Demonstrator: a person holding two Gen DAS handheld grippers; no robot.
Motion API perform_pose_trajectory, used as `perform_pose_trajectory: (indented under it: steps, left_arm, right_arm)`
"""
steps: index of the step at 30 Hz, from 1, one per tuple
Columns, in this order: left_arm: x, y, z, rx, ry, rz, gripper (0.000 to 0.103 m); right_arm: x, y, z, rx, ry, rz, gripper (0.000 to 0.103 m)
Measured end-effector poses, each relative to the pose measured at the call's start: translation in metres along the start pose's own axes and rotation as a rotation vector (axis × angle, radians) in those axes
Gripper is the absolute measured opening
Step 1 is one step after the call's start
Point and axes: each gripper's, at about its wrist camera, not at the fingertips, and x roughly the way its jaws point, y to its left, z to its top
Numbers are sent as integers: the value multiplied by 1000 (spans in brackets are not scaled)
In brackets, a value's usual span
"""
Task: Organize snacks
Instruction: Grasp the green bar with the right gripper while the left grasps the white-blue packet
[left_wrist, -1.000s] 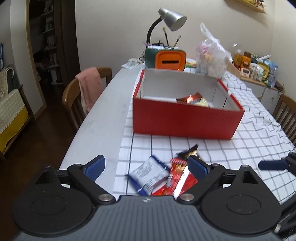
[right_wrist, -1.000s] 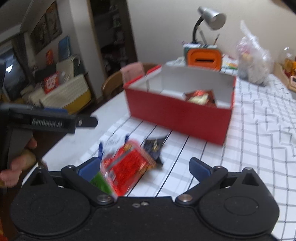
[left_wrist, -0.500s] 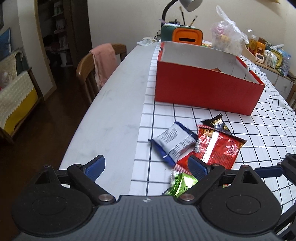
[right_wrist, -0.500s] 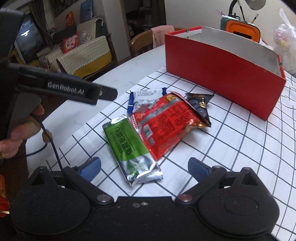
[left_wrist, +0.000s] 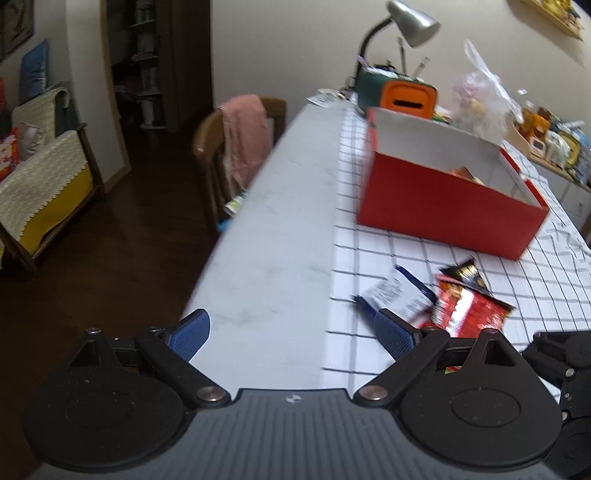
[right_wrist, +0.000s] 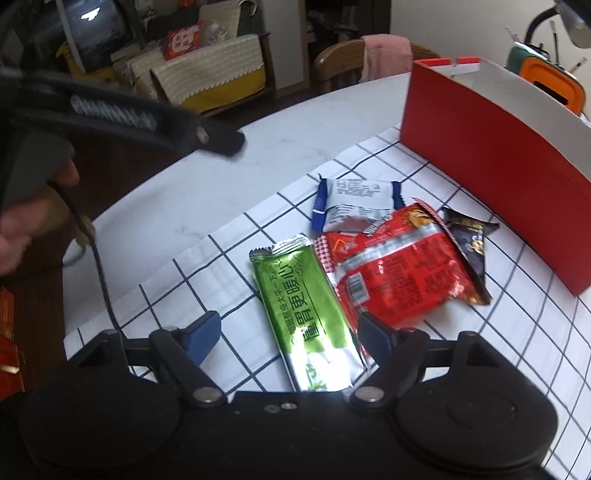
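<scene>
Where fingers straddle, green packet lengthwise

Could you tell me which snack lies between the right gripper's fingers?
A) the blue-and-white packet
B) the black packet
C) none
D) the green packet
D: in the right wrist view the green packet lies lengthwise between the fingers of the right gripper, whose jaws have been closing around it.

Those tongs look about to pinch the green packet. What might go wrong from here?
1. The right tongs have just been closing around the green snack packet, pads not yet pressing. The packet lies flat and foil-shiny, so it may slip out.
2. The red snack bag overlaps its right edge, so it may get dragged along.
3. The left tongs hover near the pile and might get in the way on the path to the red box.
</scene>
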Motion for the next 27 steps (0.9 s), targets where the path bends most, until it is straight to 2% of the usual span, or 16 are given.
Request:
perform_pose_trajectory:
  steps: [5, 12, 19, 22, 27]
  left_arm:
    - [5, 21, 3, -30, 17, 16, 97]
    - [15, 14, 1, -5, 36, 25, 97]
    - [16, -4, 9, 39, 16, 32, 97]
    - [17, -11, 16, 74, 5, 15, 97]
    - [24, -30, 24, 189, 2, -88, 97]
  right_arm:
    - [16, 2, 3, -14, 40, -13, 73]
    - [21, 7, 4, -29, 54, -57, 64]
    - [19, 13, 2, -48, 52, -103, 43]
    - [16, 13, -2, -38, 34, -96, 43]
    - [5, 2, -15, 53, -30, -49, 42]
